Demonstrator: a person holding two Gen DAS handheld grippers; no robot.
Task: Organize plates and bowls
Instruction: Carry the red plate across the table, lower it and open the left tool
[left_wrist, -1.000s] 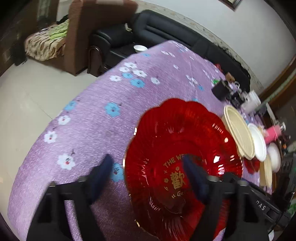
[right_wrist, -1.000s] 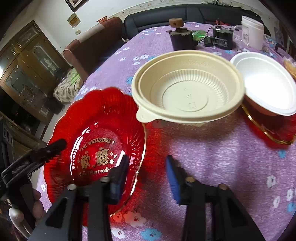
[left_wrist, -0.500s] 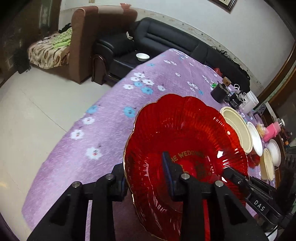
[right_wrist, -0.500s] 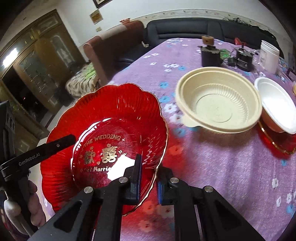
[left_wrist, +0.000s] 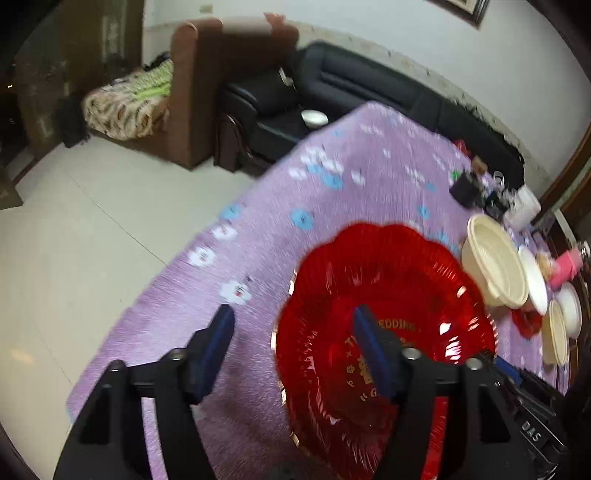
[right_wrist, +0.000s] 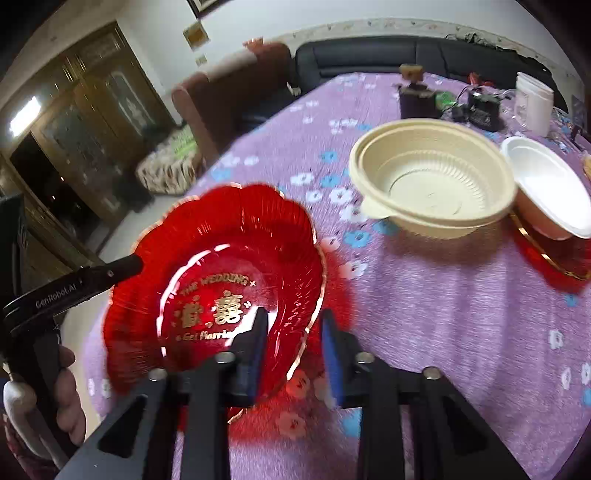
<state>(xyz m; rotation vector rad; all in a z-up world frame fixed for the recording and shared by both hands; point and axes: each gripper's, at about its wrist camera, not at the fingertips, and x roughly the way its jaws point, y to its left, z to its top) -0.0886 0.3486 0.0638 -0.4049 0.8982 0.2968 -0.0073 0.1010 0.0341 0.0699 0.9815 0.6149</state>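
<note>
Red plate (right_wrist: 221, 280): on the purple flowered tablecloth (right_wrist: 424, 314) (gold wedding lettering in its middle), near the table's edge.
Left gripper (left_wrist: 291, 332): fingers spread wide, straddling the plate's near rim, pinching nothing.
Right gripper (right_wrist: 293, 347): fingers apart, the plate's rim in the gap between them.
Beige bowl (right_wrist: 432, 177): farther back, just beside a white bowl (right_wrist: 546, 184).

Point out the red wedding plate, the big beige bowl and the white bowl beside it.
red wedding plate (right_wrist: 221, 273): right wrist view, on its printed centre.
big beige bowl (right_wrist: 428, 184): right wrist view, on its ribbed inner floor.
white bowl (right_wrist: 546, 184): right wrist view, on its smooth inside.
</note>
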